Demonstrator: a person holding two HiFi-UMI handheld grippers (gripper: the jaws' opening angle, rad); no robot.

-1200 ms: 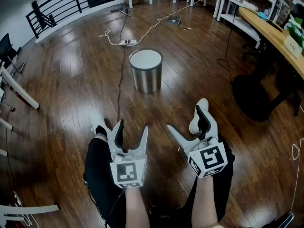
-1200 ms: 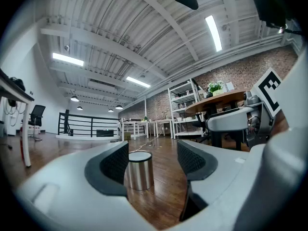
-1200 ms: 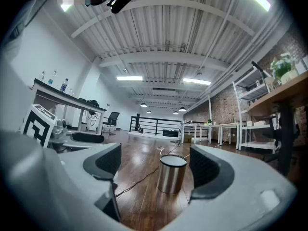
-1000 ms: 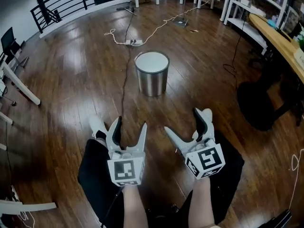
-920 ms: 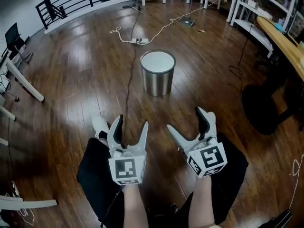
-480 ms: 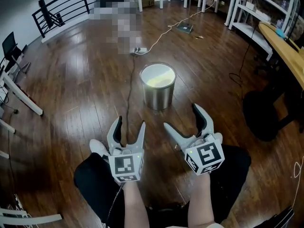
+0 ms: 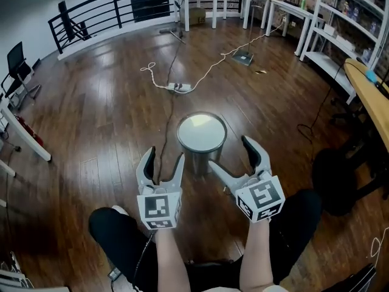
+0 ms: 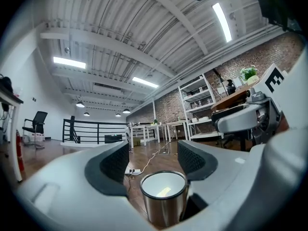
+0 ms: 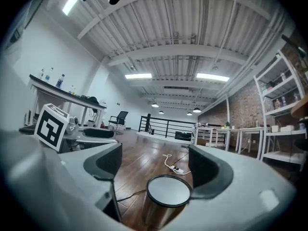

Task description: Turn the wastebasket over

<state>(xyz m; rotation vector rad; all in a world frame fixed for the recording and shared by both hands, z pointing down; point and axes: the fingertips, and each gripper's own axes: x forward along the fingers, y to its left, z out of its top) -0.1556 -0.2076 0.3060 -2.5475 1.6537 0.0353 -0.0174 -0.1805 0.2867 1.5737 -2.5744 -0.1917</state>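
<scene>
The wastebasket [image 7: 201, 140] stands upright on the wooden floor [image 7: 109, 114], a steel cylinder with its long axis vertical. Its top is a pale round face inside a dark rim; I can't tell whether that is a liner or a closed end.

It sits almost midway between the two grippers, straight ahead of both. The left gripper [image 7: 165, 158] has its fingers spread wide with nothing between them. The right gripper [image 7: 230, 152] is likewise splayed and empty. From overhead, the left one's inner fingertip shows just beside the basket's left wall and the right one's inner fingertip just beside its right wall. Each gripper view, though, shows the basket [image 8: 163, 201] low in the gap and a little ahead of the pads, so I judge neither is touching it.

Both grippers point level, while the basket's rim [image 9: 168, 190] lies below their line. Neither hand looks clearly nearer. Gripping the wall from both sides would mean going a little further forward and down.

Further out, a cable and power strip [image 7: 182, 87] trail across the floor behind the basket. A black railing [image 7: 97, 11] runs along the far edge, and a desk [image 7: 372, 99] lies off to the right.
</scene>
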